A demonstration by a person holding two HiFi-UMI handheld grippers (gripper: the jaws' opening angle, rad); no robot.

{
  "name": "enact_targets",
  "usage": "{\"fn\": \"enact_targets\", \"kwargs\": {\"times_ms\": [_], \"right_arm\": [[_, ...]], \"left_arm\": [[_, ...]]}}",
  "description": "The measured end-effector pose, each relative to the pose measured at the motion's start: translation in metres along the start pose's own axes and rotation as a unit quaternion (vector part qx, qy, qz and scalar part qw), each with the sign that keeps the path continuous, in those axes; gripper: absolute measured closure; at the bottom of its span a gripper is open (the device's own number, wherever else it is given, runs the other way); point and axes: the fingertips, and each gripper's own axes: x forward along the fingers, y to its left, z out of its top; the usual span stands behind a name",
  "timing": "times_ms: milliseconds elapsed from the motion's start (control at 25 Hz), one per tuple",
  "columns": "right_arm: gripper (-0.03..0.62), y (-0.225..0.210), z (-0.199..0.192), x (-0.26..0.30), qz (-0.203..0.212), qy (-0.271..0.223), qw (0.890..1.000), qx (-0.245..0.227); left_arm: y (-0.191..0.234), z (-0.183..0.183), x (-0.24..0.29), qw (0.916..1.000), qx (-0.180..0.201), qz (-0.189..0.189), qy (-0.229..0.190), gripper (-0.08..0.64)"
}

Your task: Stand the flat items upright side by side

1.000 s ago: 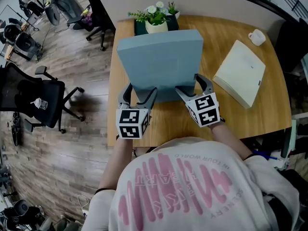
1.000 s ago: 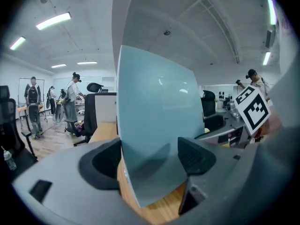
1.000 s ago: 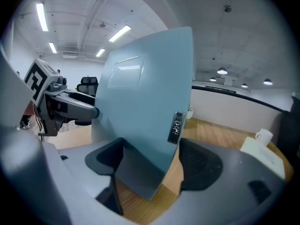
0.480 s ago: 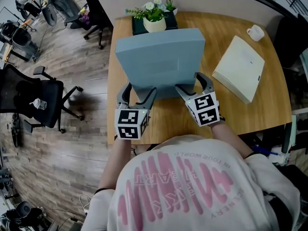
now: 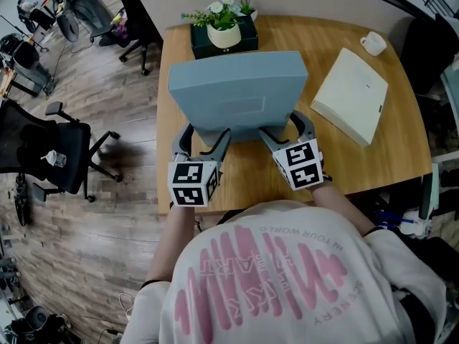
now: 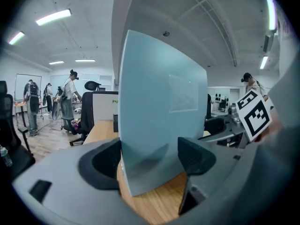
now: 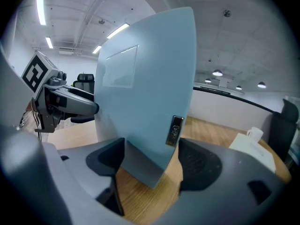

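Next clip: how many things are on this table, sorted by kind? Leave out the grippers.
Folders: 2 (blue folder, cream folder)
Cup: 1
Potted plant: 1
Dark box: 1
Total: 5

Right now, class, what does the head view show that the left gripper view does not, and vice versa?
Only the head view shows the white cup and the shirt's pink print. Only the left gripper view shows the ceiling lights and the people standing far off. Both show the blue file case, up on edge between the left gripper's jaws, and the wooden table.
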Motion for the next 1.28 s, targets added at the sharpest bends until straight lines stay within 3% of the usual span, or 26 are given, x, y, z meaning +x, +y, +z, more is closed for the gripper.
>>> {"fn": "enact_targets", "kwargs": {"times_ms": [960, 1280], "right_arm": [[0.202, 0.0034, -0.0043, -0.0054, -0.02, 0.015, 0.999, 0.038], [0.164, 0.0072, -0.0076, -0.007, -0.017, 0.029, 0.998, 0.046]], "left_arm": [[-0.0039, -0.0022, -0.0052, 0.9999, -0.002, -0.016, -0.004, 0.189], [-0.0109, -0.0062, -0.0063, 0.9986, 0.042, -0.031, 0.009, 0.147]]}}
